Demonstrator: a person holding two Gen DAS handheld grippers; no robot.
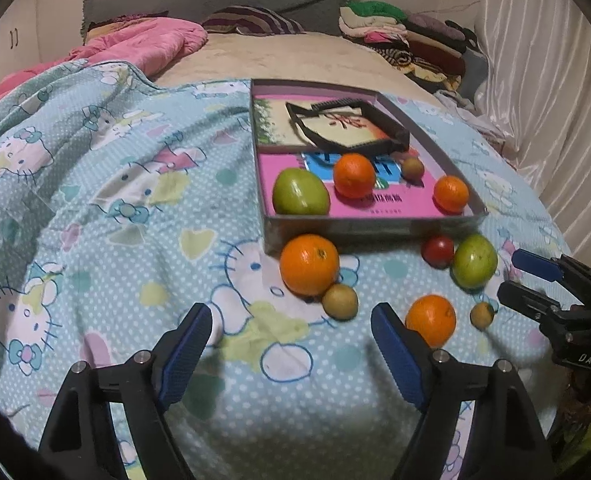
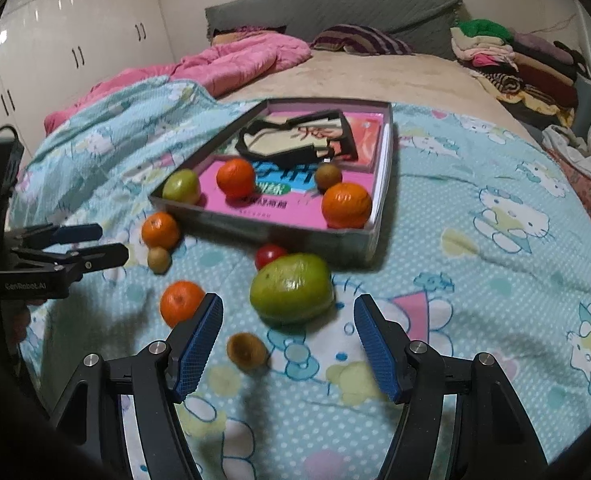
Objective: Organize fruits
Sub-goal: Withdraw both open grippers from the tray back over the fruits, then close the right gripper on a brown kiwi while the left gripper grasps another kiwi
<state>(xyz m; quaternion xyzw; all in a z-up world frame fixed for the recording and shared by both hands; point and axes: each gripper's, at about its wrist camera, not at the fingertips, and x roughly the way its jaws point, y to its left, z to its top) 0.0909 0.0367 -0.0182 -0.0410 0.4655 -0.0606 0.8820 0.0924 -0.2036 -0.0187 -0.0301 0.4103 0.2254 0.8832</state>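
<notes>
Fruits: four already in the shallow cardboard box [image 1: 375, 228] on the bed — a green mango-like one [image 1: 300, 193], two oranges [image 1: 354, 175] [image 1: 450, 193] and a small brown one [image 1: 412, 168] — lying on glossy pink printed sheets beside a bent black frame [image 1: 347, 126]. Six more loose on the dotted cartoon blanket [image 1: 115, 200] in front of the box: a large orange [image 1: 309, 264] touching a small brown fruit [image 1: 339, 301], a red tomato-like one [image 1: 437, 251] touching a second green fruit [image 2: 291, 288], a smaller orange [image 2: 181, 302], and one more little brown fruit [image 2: 246, 351]. Judged roughly midway through gathering, at the approach stage of another pick. Left gripper [image 1: 291, 336] hovering with jaws spread and empty, just short of the large orange and its brown neighbour. Right gripper [image 2: 288, 332] likewise spread and empty, lined up on the green fruit, the little brown one low between its blue textured pads [image 2: 199, 344]. Next move likely calling for a further dip, then a gentle squeeze across the widest part. Round, smooth, waxy skins apt to roll on soft, yielding bedding; green fruit oval and broad, needing most of the spread; touching pairs best taken singly to avoid nudging the neighbour away.
</notes>
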